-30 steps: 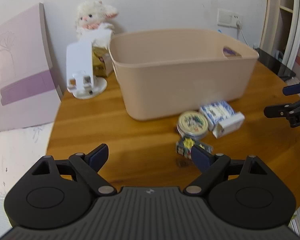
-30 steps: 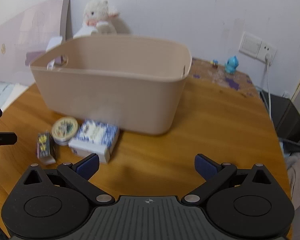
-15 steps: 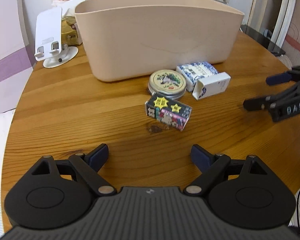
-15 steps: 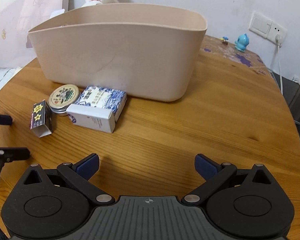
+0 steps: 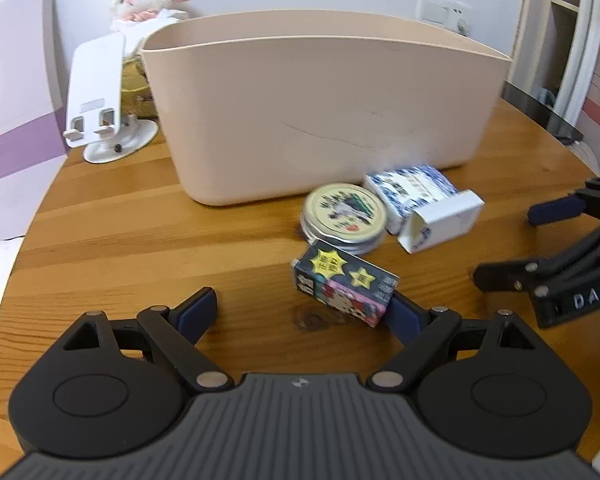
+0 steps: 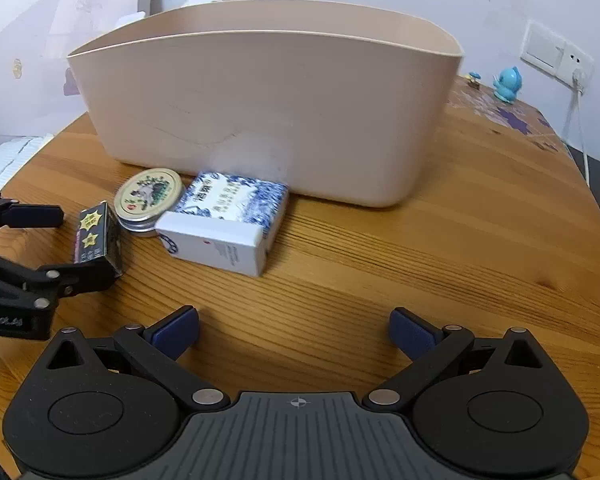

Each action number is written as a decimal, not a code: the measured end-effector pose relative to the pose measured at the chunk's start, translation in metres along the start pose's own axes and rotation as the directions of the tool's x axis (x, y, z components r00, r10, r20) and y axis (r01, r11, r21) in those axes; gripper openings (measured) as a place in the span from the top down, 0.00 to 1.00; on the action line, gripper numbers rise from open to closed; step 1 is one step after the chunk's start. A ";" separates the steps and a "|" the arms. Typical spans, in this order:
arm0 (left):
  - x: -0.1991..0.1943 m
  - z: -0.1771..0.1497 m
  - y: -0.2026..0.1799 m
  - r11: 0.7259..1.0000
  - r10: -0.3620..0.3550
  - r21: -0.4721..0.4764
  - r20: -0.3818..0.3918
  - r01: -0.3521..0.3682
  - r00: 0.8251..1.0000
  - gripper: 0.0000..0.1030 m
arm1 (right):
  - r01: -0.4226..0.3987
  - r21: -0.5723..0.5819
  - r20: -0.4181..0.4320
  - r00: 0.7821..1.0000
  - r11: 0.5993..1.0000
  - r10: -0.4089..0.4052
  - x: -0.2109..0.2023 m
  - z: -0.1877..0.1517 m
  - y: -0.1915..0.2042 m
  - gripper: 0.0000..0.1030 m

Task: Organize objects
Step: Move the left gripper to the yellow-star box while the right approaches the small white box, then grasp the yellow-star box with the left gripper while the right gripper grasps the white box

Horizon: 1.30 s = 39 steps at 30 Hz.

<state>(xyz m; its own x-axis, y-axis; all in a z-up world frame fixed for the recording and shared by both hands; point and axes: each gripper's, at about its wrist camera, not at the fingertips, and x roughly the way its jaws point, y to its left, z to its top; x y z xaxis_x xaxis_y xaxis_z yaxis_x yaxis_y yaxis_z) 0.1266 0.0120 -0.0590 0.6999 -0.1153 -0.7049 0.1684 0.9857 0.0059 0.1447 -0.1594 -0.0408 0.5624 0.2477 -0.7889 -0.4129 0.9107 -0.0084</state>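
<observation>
A beige plastic bin stands on the round wooden table. In front of it lie a round tin, a blue-and-white box and a small dark card box. My left gripper is open, low over the table, and the card box sits just inside its right finger. My right gripper is open and empty, a short way in front of the blue-and-white box. The bin, tin and card box also show in the right wrist view.
A white phone stand and a plush lamb are behind the bin's left end. A blue figurine stands at the far right near wall sockets. The table's edge curves close on the left and right.
My left gripper has moved forward and right, so the card box now lies just inside its right finger. My right gripper has moved closer to the blue-and-white box.
</observation>
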 end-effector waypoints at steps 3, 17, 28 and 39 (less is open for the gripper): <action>0.001 0.000 0.005 1.000 0.011 -0.010 0.015 -0.011 1.000 0.12 | -0.004 -0.006 0.019 1.000 1.000 0.004 0.003 0.002 0.009 0.00; 0.004 -0.005 0.029 0.999 0.031 -0.022 0.081 -0.029 0.996 0.12 | -0.005 -0.001 0.087 0.996 1.000 0.005 0.015 0.010 0.041 0.00; 0.012 0.000 0.033 1.000 0.001 0.016 0.098 -0.002 0.995 0.13 | 0.001 0.027 0.125 0.992 1.000 -0.004 0.013 -0.002 0.034 0.06; 0.006 0.003 0.023 0.998 -0.035 0.055 0.101 0.029 0.994 0.49 | -0.001 0.044 0.137 0.991 0.999 -0.006 0.000 -0.002 0.023 0.45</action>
<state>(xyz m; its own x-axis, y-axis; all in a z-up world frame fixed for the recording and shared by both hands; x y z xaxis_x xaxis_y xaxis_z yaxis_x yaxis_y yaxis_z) 0.1369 0.0336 -0.0607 0.7601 -0.1611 -0.6295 0.2267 0.9737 0.0245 0.1338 -0.1395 -0.0418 0.6573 0.2855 -0.6974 -0.3812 0.9243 0.0192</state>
